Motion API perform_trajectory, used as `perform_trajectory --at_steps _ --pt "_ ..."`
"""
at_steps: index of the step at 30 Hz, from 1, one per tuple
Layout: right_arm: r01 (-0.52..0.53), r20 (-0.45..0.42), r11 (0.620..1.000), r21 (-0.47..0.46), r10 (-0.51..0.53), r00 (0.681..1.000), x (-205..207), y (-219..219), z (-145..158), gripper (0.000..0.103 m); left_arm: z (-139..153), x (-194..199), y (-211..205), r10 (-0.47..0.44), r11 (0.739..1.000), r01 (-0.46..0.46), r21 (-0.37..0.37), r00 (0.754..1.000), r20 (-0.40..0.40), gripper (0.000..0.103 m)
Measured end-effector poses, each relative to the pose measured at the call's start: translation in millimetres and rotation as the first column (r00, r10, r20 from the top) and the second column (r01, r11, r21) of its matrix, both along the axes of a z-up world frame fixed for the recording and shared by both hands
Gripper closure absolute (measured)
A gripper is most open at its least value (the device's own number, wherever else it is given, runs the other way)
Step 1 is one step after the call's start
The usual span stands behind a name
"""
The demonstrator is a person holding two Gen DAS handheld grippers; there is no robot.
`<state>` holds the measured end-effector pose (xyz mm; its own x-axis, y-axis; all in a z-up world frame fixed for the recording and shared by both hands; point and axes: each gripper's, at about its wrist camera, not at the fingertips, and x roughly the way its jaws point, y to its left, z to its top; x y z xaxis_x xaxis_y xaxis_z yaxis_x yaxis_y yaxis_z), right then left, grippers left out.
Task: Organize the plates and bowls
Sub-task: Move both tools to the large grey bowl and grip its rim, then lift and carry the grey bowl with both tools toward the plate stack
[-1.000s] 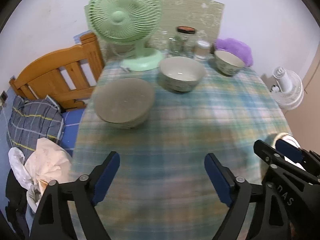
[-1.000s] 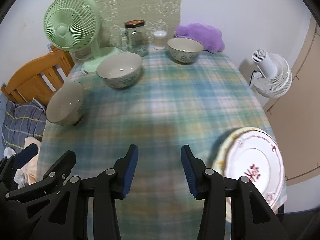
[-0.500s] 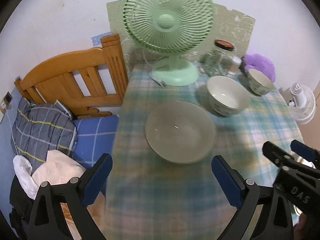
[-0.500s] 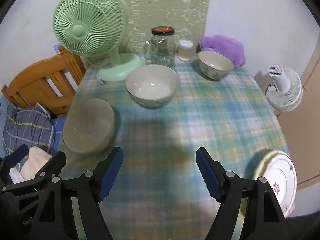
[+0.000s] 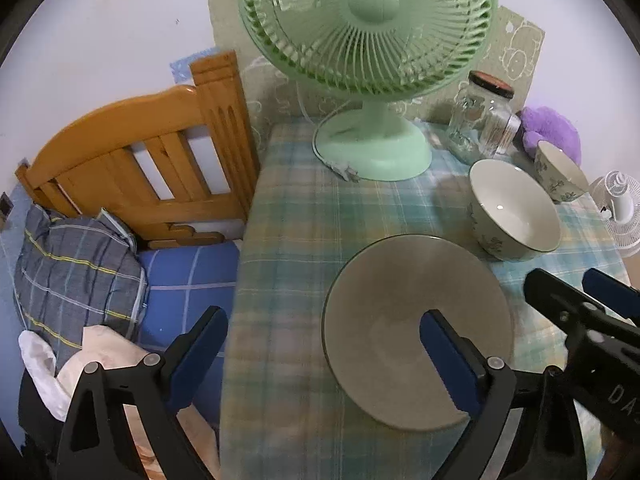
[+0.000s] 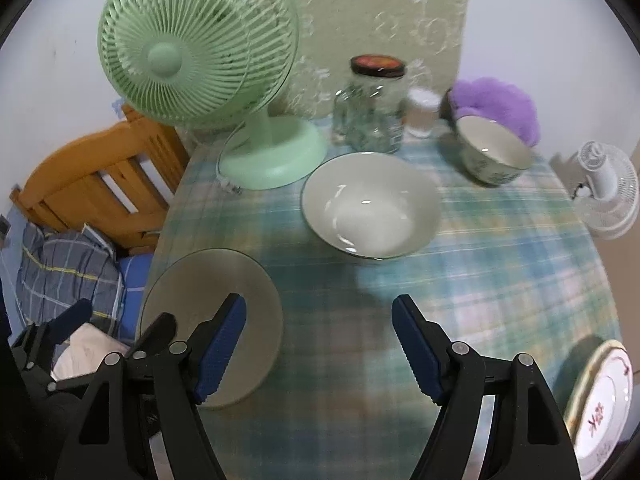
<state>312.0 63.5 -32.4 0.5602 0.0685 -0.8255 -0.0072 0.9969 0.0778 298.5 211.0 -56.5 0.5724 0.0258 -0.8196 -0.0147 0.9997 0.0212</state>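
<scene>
left gripper (image 5: 320,354) wide, one finger over grey bowl (image 5: 416,330) to straddle its rim | right gripper (image 6: 318,344) wide, empty | bowls unstacked

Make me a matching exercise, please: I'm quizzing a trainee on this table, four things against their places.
Things:
1. green table fan
2. clear glass jar with the dark lid
3. white plate with the red motif
4. fluffy purple cushion

Places:
A. behind the small patterned bowl
B. near right table edge
C. far left corner
D. beside the fan's base

Pairs: 1-C, 2-D, 3-B, 4-A
</scene>
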Motion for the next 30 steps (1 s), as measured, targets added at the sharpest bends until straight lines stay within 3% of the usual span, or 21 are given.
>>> perform_trajectory --at_steps 4,11,13,15,18,22,30 --pt "-0.011 -0.017 1.0 -0.018 0.011 1.0 14 10 -17 0.026 -13 10 -1 -0.003 1.0 0.003 -0.011 1.0 -0.015 0.016" --pt "-0.01 -0.084 1.0 0.0 0.01 0.996 28 18 -45 0.054 -30 19 -9 -0.027 1.0 0.027 0.008 0.999 -0.047 0.039" --pt "-0.025 -0.097 1.0 0.005 0.025 0.995 30 23 -49 0.064 -34 20 -10 -0.035 0.999 0.036 0.01 0.998 -0.06 0.055" --pt "-0.042 -0.099 0.999 0.004 0.042 0.994 29 27 -52 0.073 -36 22 -10 -0.034 0.999 0.035 0.006 0.996 -0.077 0.064" --pt "-0.048 -0.098 0.999 0.004 0.048 0.994 31 32 -53 0.078 -37 22 -10 -0.04 0.999 0.041 0.002 0.996 -0.08 0.072" --pt "-0.044 -0.089 0.999 -0.013 0.042 0.995 31 36 -54 0.081 -37 23 -11 -0.039 0.999 0.041 0.021 0.996 -0.078 0.079" --pt "-0.035 -0.091 0.999 -0.02 0.033 0.995 30 36 -52 0.082 -36 21 -13 -0.032 0.999 0.034 0.034 0.996 -0.08 0.079"
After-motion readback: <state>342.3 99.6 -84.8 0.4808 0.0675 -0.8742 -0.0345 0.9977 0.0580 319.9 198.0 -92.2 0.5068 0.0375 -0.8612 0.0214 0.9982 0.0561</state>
